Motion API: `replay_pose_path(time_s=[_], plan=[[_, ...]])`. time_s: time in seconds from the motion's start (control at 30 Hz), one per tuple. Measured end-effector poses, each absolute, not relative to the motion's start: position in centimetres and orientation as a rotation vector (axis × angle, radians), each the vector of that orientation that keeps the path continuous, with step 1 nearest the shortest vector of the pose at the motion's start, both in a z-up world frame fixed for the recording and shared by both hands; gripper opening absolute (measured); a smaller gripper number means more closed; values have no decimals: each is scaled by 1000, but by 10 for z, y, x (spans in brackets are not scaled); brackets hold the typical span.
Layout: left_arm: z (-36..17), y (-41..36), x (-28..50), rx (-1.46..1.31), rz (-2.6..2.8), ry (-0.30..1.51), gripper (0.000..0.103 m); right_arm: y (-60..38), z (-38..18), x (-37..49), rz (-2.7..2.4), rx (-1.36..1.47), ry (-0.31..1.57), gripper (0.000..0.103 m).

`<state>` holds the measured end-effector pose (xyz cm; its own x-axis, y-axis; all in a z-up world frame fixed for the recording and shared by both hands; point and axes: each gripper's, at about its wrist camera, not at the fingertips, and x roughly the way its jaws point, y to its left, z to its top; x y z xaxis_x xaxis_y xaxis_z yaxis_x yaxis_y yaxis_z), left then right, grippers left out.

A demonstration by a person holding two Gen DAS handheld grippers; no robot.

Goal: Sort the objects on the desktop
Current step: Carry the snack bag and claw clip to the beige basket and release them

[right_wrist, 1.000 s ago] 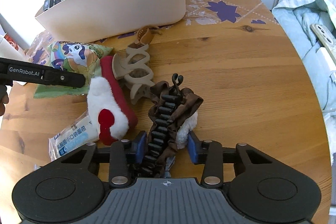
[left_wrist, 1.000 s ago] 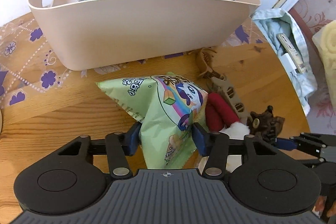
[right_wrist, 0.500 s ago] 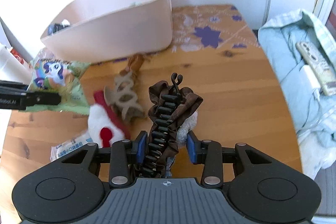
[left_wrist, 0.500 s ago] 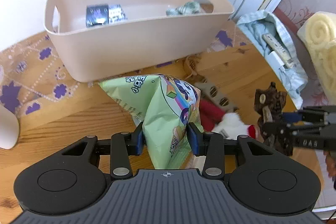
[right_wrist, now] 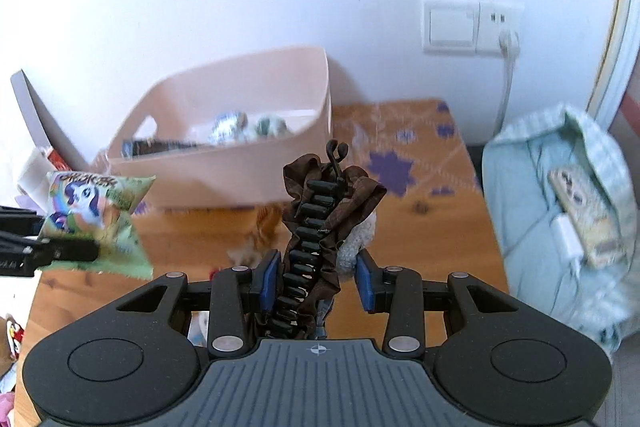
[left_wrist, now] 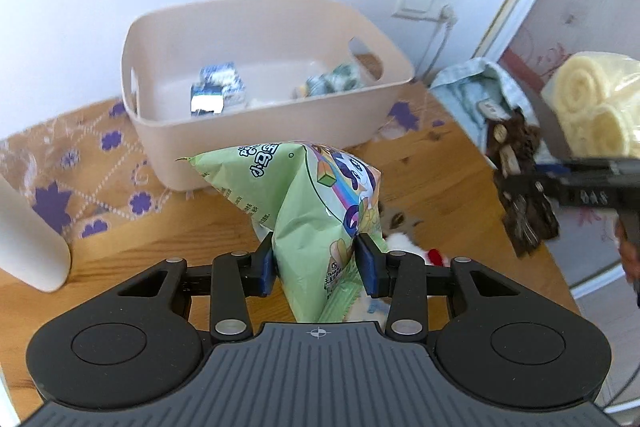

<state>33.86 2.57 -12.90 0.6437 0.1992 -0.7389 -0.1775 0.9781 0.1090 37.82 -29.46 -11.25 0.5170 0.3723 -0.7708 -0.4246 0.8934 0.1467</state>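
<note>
My left gripper [left_wrist: 316, 265] is shut on a green snack bag [left_wrist: 320, 195] with a cartoon pony, held above the wooden table, in front of the beige bin [left_wrist: 256, 131]. The bag also shows in the right wrist view [right_wrist: 96, 215]. My right gripper [right_wrist: 316, 281] is shut on a brown ruffled hair clip [right_wrist: 320, 223] with black teeth, lifted above the table; it appears at the right of the left wrist view [left_wrist: 520, 183]. The bin [right_wrist: 240, 179] holds small packets and a cloth item.
A red-and-white plush [left_wrist: 416, 251] and a tan hair claw [right_wrist: 260, 231] lie on the table below the grippers. A white cup [left_wrist: 28, 231] stands at left. A pale blue cloth [right_wrist: 560, 227] with a remote lies off the table's right. A wall socket [right_wrist: 472, 27] is behind.
Both grippers have risen well above the table with their objects, so the bin's inside now shows. The snack bag and the hair clip stayed gripped.
</note>
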Motion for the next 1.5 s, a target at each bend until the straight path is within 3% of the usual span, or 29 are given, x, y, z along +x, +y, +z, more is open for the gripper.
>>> replay_pose_path(time_s=[0.47,0.83,1.17,1.5], plan=[[-54,14,344,100,258,700,41,-279,-62,420,506,-38,786,37],[-41,34,397,120,328,699,42,-228,-48,467,558,-36,760,37],[-59,68,459,117,428,729,42,-183,-81,520,550,-98,760,37],[-97,91,487,85,543,809,42,-144,-142,543,555,-186,894,40]])
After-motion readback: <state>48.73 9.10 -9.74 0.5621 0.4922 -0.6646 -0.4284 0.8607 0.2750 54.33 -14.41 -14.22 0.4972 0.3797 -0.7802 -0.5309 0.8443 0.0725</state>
